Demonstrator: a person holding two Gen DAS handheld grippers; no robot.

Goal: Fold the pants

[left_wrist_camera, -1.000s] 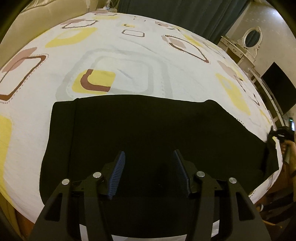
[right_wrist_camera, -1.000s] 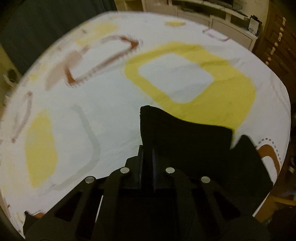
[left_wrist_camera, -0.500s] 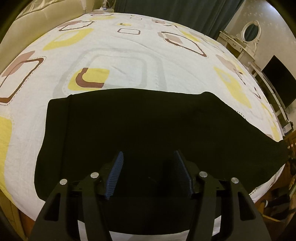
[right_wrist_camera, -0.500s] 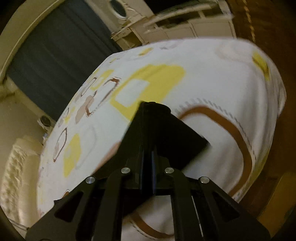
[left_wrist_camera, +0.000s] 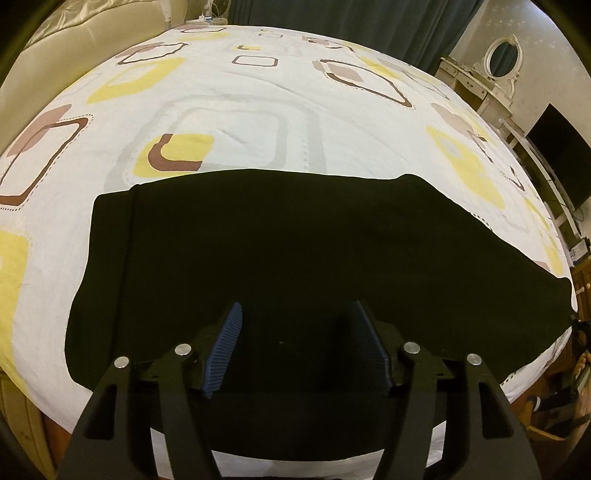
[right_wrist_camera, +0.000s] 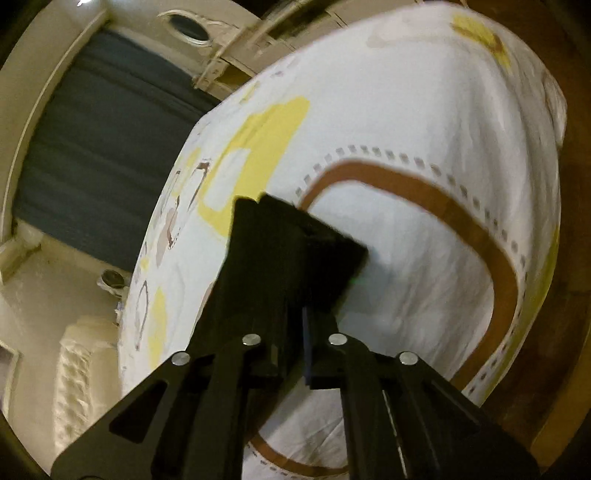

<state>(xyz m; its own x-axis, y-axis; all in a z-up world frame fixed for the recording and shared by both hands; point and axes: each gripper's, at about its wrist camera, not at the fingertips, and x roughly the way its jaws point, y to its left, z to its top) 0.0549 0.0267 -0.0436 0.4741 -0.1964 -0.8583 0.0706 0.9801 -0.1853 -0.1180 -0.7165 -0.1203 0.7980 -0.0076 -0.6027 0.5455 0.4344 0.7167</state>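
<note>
Left gripper: I see fingers spread wide, gripping nothing, above the near edge of the pants; pants lie flat across the patterned bedsheet | Right gripper: fingers pinched tight on a pants end, lifted off the sheet; view blurred

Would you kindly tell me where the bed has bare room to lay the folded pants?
Bare sheet lies beyond the pants, toward the curtain, and left of them. The near edge is crowded: the pants span it, the open left claw above them, the right claw gripping their end.
</note>
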